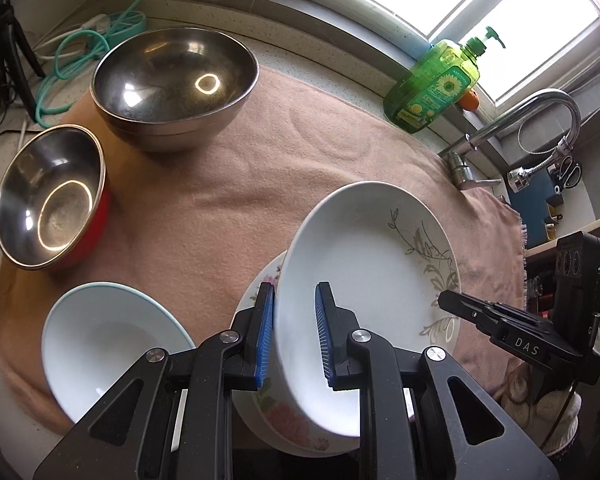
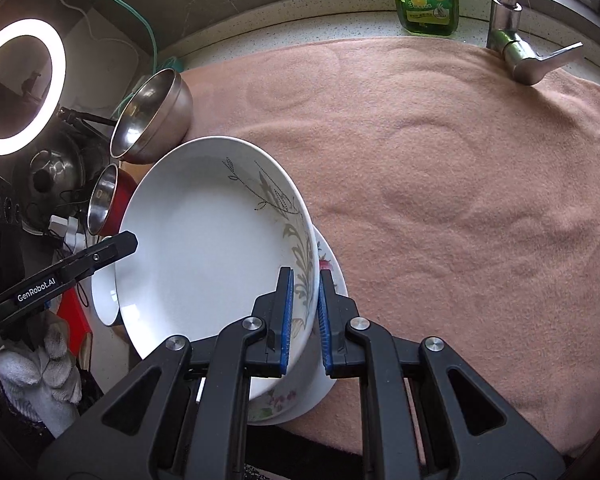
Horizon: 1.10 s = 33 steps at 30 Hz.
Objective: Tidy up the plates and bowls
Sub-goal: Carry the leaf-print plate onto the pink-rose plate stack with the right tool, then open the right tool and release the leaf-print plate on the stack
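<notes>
The leaf-patterned plate [image 1: 364, 264] hangs tilted just above the floral plate [image 2: 332, 276] on the towel-covered table [image 2: 460, 184], both grippers' jaws clamped on opposite rims. Uneven lowering by the left gripper [image 1: 292, 336] or right gripper [image 2: 304, 320] could chip either plate.

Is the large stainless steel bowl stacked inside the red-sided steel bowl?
No, the large stainless steel bowl stands alone on the pink towel, beside the red-sided steel bowl.

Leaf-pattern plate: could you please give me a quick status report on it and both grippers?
Left gripper and right gripper both shut on leaf-pattern plate, opposite rims. Plate tilted over floral plate. Nothing in the way.
</notes>
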Motion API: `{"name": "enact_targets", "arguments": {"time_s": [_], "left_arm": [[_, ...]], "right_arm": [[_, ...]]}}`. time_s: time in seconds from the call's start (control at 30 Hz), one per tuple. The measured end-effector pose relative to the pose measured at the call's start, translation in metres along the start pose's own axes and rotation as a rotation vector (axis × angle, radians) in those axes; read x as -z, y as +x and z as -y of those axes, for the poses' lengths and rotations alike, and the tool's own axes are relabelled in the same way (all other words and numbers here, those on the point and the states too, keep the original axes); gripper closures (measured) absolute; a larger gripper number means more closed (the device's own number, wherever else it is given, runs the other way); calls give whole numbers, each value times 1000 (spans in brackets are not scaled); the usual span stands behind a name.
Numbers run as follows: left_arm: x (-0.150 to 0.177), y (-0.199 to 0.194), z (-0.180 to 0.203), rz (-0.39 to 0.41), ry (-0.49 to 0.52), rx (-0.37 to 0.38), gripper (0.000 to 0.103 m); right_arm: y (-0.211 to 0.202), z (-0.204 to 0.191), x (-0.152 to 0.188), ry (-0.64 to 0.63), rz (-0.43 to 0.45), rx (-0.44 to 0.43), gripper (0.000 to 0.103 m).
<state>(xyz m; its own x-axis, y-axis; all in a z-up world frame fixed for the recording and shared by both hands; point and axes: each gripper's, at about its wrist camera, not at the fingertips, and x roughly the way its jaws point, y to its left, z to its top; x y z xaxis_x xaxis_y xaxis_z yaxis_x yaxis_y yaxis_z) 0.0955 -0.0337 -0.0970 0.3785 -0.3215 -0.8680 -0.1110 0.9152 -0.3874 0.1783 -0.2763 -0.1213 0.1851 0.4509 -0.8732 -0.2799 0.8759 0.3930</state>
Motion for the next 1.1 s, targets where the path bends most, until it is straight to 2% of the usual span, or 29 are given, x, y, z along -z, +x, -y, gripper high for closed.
{"name": "enact_targets", "arguments": {"time_s": [0.37, 0.77, 1.1], "left_arm": [[15, 3, 0, -27, 39, -9, 84], [23, 11, -3, -47, 47, -23, 84], [24, 17, -6, -55, 46, -26, 84]], "right_arm": [[-4, -1, 32, 25, -14, 5, 91], [0, -2, 38, 16, -29, 29, 91], [2, -14, 39, -54, -20, 102, 91]]}}
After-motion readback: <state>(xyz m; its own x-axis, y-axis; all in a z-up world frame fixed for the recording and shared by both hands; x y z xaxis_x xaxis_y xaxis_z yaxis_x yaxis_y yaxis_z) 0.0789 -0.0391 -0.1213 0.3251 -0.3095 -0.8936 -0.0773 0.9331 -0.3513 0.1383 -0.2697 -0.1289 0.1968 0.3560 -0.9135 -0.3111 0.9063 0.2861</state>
